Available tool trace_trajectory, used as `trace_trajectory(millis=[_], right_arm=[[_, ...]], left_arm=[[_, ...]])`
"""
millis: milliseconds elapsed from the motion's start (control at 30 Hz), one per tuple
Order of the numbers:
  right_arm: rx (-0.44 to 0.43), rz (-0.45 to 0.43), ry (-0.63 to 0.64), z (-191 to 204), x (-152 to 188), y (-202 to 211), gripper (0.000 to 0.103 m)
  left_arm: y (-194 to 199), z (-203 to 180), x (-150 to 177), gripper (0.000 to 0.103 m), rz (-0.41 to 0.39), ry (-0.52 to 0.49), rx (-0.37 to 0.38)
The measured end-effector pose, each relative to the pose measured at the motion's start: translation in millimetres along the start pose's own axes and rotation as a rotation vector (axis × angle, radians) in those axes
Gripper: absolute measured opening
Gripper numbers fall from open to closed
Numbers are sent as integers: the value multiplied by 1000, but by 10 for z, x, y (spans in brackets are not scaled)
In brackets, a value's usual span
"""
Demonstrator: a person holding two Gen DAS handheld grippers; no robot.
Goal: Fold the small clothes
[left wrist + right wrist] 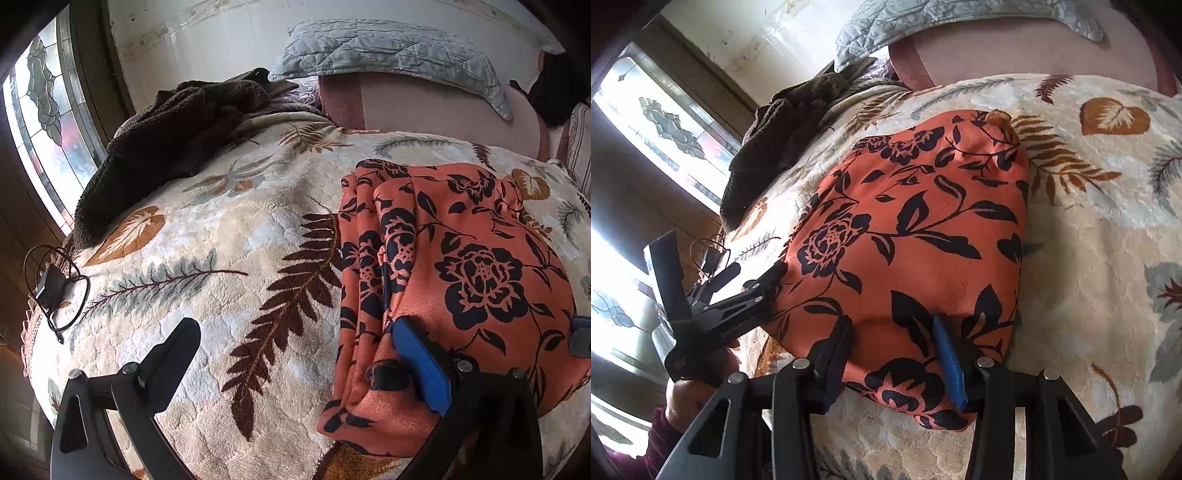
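An orange garment with a black flower print [461, 258] lies folded in layers on the leaf-patterned blanket [221, 240]. My left gripper [295, 332] is open wide at the garment's left edge; its right finger with the blue pad [421, 365] rests on the cloth, its left finger [173, 350] is over the blanket. In the right wrist view the garment [905, 229] fills the middle. My right gripper [894, 332] is open over its near edge, fingers pressing on the cloth. The left gripper [738, 291] shows at the garment's left side.
A dark brown fleece [166, 140] lies at the far left of the bed. A grey quilted pillow [388, 55] leans on the pink headboard [443, 107]. A black charger with cable [51, 288] sits at the bed's left edge by the stained-glass window [44, 122].
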State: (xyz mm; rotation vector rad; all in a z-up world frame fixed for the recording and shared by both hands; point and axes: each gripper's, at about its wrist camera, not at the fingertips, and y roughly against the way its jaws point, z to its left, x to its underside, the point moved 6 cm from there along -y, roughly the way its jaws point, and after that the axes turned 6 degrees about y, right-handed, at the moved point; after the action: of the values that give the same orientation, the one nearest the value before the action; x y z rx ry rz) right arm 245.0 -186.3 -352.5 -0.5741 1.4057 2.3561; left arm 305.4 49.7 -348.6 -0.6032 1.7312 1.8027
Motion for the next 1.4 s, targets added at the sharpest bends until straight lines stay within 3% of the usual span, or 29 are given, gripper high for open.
trace_trajectory(millis=[333, 667, 833, 1100, 1233, 1300, 1400], right_arm=[[-16, -6, -37, -41, -8, 58, 49], [-21, -144, -27, 37, -158, 321, 49], [-16, -19, -40, -30, -9, 1, 50], [-30, -32, -42, -39, 2, 9, 50], [-34, -33, -44, -45, -2, 18, 50], [-42, -38, -51, -58, 0, 44, 50], [-60, -73, -55, -43, -19, 151, 50]], left_arm=[[8, 1, 1, 103, 1, 7, -1], [3, 2, 1, 103, 3, 9, 1], [1, -3, 2, 103, 3, 8, -1], [-8, -9, -14, 103, 18, 19, 3], [0, 39, -75, 103, 61, 76, 62], [62, 76, -127, 103, 45, 118, 101], [181, 112, -172, 103, 3, 134, 96]])
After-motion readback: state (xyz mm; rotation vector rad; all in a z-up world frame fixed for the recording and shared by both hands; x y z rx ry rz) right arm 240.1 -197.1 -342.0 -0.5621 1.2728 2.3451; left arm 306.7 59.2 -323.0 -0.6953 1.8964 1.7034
